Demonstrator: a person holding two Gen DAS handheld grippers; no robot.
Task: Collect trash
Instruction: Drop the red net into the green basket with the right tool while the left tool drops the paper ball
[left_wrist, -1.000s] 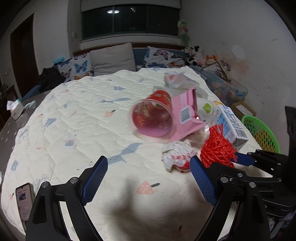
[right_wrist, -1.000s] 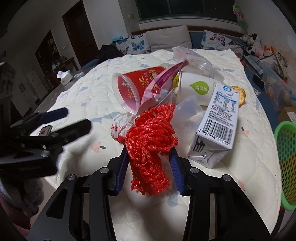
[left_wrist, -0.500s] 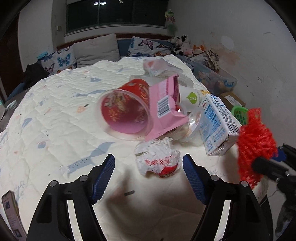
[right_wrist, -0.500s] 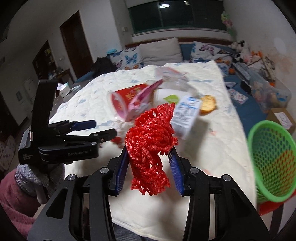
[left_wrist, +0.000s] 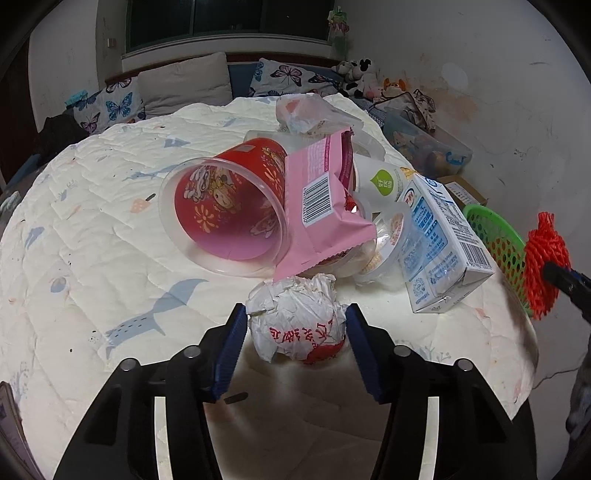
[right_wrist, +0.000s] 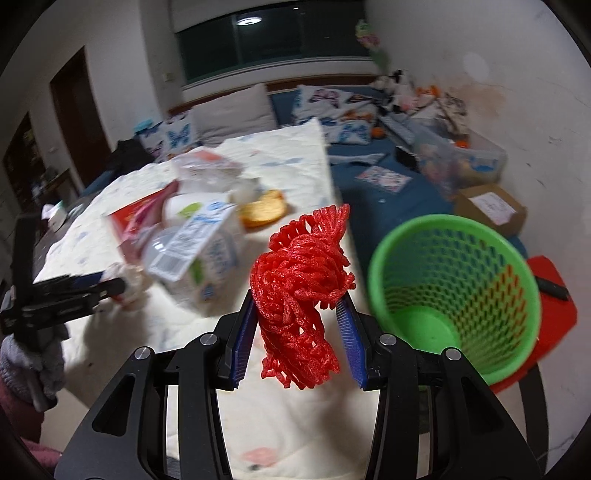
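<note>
My left gripper (left_wrist: 293, 343) stands around a crumpled white and red paper wrapper (left_wrist: 295, 321) on the quilted table, a blue pad at each side; contact is unclear. Behind it lie a red cup (left_wrist: 225, 210), a pink packet (left_wrist: 325, 206) and a milk carton (left_wrist: 439, 240). My right gripper (right_wrist: 299, 332) is shut on a red foam net (right_wrist: 301, 288) and holds it in the air at the table's right edge, left of a green mesh basket (right_wrist: 458, 288). The net also shows in the left wrist view (left_wrist: 543, 258).
A clear plastic bag (left_wrist: 306, 110) and a white cup (left_wrist: 380, 181) lie in the pile. A round biscuit (right_wrist: 264, 212) lies beyond it. The basket stands on a red stool (right_wrist: 554, 317). A cardboard box (right_wrist: 491, 206) sits on the floor behind.
My left gripper has moved forward and narrowed around the crumpled wrapper. My right gripper has carried the red net off the pile to the right, beside the green basket.
</note>
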